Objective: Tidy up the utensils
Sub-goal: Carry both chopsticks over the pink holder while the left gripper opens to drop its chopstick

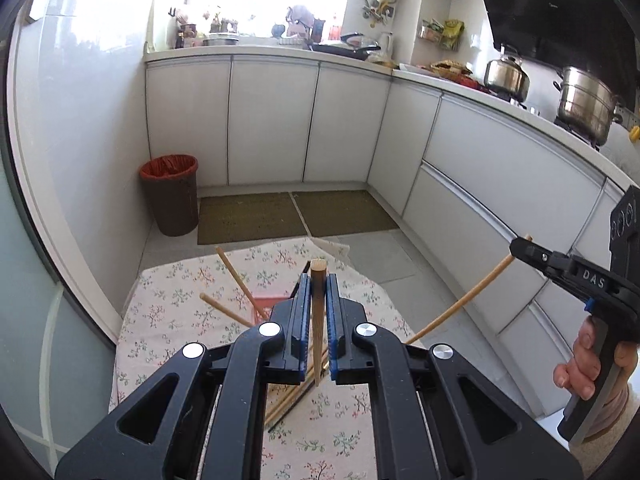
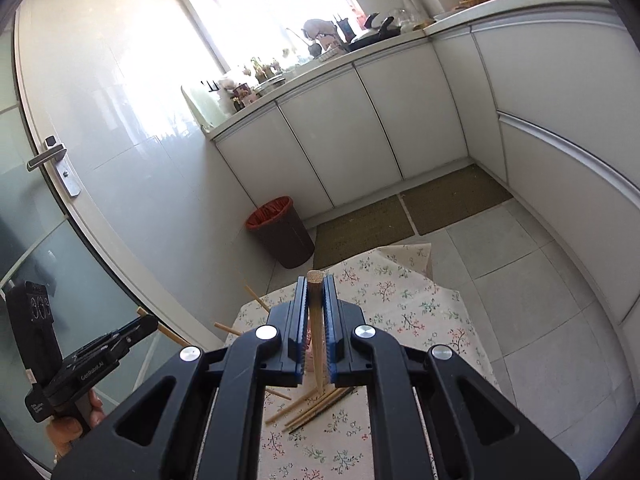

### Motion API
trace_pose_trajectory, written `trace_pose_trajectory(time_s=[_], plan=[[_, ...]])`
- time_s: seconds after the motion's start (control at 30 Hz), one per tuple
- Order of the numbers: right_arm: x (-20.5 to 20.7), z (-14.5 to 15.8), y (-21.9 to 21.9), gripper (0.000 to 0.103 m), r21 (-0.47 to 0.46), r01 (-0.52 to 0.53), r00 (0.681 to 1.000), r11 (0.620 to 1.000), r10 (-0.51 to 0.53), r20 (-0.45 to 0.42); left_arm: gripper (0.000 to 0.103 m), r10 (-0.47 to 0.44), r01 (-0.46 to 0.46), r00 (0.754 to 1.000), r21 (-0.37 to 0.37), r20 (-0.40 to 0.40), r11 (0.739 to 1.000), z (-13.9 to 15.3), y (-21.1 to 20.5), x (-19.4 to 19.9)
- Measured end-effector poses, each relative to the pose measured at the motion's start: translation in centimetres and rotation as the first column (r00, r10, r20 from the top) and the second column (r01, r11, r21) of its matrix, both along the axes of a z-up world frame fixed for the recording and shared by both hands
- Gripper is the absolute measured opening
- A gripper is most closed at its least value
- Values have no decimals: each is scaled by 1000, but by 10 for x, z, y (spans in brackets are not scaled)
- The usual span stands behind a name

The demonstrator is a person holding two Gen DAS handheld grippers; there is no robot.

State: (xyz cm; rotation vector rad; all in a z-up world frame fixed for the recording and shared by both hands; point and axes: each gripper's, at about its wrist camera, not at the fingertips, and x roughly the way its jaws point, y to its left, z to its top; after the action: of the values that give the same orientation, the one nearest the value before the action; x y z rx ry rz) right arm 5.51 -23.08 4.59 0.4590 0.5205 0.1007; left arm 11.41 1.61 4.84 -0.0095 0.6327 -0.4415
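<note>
My left gripper (image 1: pixel 319 280) is shut on a wooden chopstick (image 1: pixel 318 320), held upright above a table with a floral cloth (image 1: pixel 180 288). My right gripper (image 2: pixel 316 282) is shut on another wooden chopstick (image 2: pixel 317 340); it also shows in the left wrist view (image 1: pixel 524 248), at right, with its chopstick (image 1: pixel 464 304) slanting down. Two chopsticks (image 1: pixel 236 280) stick up out of a red holder (image 1: pixel 268 306), mostly hidden behind my left fingers. Several loose chopsticks (image 2: pixel 312 408) lie on the cloth below the grippers.
A brown bin with a red liner (image 1: pixel 172 194) stands on the floor by the wall. White cabinets (image 1: pixel 272 120) run along the back and right. Two green mats (image 1: pixel 296 214) lie beyond the table. A glass door with a handle (image 2: pixel 46 158) is at left.
</note>
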Motion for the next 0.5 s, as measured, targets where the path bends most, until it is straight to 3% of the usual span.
trace_pose_trajectory(time_s=[0.2,0.5], plan=[[7,8,-7,8,6,-9,1000,1000,9,12,6,120,-119,991,-7,52,993,12,-6,37],[26,-11,-25,8,0,16,1000,1000,-16,-26,6,243,-243,970,15,-16,970,-36,-10,101]])
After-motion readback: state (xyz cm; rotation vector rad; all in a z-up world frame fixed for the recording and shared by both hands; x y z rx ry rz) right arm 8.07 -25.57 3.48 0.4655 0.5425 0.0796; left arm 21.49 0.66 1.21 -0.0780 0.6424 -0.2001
